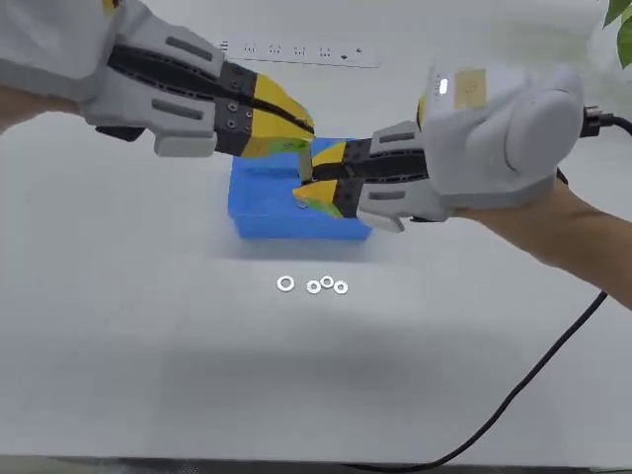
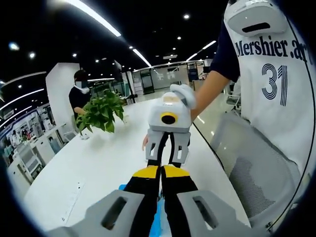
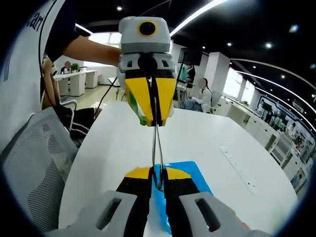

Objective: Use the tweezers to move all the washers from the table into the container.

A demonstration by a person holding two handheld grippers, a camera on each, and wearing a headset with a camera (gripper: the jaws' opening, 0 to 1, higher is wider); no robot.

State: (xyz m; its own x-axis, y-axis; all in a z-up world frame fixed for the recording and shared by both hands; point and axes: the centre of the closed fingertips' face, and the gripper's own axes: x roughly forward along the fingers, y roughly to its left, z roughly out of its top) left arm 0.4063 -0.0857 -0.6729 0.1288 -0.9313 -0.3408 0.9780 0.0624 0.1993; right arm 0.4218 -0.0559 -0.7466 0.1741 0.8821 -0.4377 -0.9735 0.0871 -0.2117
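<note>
1. Surface: plain white table (image 1: 148, 346). In head view, a white power strip (image 1: 296, 51) lies along the far edge and a black cable (image 1: 533, 375) trails off the near R side.
2. Room: open-plan office w/ dark ceiling and long light strips. In left gripper view, L to R: a person standing in the bkgd, a leafy potted plant (image 2: 101, 112) on the table, then a grey mesh chair (image 2: 256, 163).
3. Writing: the wearer's white shirt (image 2: 276, 98) reads "Mershier.a…", cut off at the edge, w/ the number 31 below. Markings on the power strip are too small to read.
4. L gripper (image 1: 306, 125) comes in from upper L and sits over the blue container (image 1: 267, 212). In right gripper view its yellow jaws are closed on one end of the tweezers (image 3: 156, 148).
5. R gripper (image 1: 306, 182) comes in from the R, tip to tip w/ the L one and just above the container. Its jaws are narrow, and the other end of the tweezers sits pinched between them, so the tweezers bridge both grippers.
6. Four washers (image 1: 313, 286) lie flat in a short row on the bare table, just in front of the container on the wearer's side. They are apart from both sets of jaws. The leftmost sits a bit off from the other three, which nearly touch.
</note>
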